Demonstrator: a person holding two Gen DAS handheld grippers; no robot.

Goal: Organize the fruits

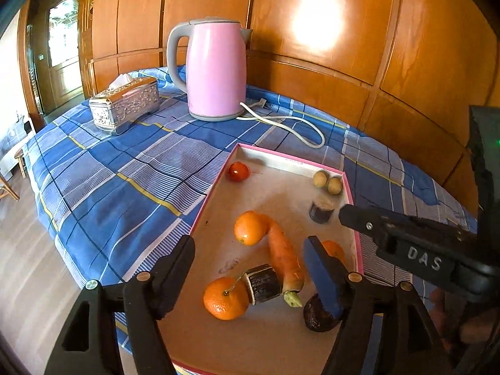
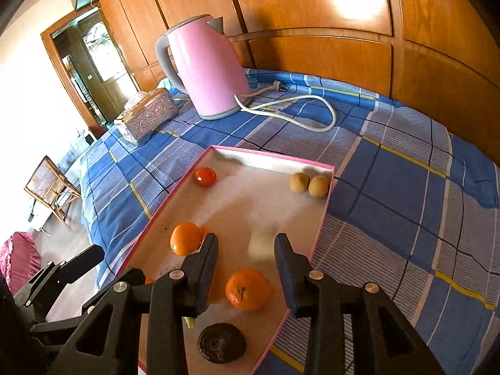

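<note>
**Fruit loose in a pink-edged tray, both grippers spread above it**

Wood panelling backs a desk (image 1: 103, 168) under a blue checked cloth. At its far side stand a pink kettle (image 1: 215, 68), its white cord (image 1: 293, 125) looping toward the tray, and a silver tissue box (image 1: 125, 106) to the left.

Nearer lies the shallow tray (image 1: 281, 159). A tomato (image 1: 238, 171) sits in the far left corner, and two small tan fruits (image 1: 326, 182) touch each other in the far right corner. Mid-tray, an orange (image 1: 249, 227) rests against a carrot (image 1: 284, 256). Closer in, a second orange (image 1: 225, 297) touches a dark cut chunk (image 1: 262, 282) that lies against the carrot's stem end. A dark round fruit (image 1: 317, 315) sits at the near right, and a third orange (image 2: 247, 289) lies just beyond it. A small dark-and-pale piece (image 1: 322, 209) near the right wall is blurred; I cannot tell what it is.

Left gripper (image 1: 247, 278) hangs wide open over the near oranges, one pad in front of the dark fruit. Right gripper (image 2: 247, 268) is also spread, holding nothing, above the third orange.
</note>
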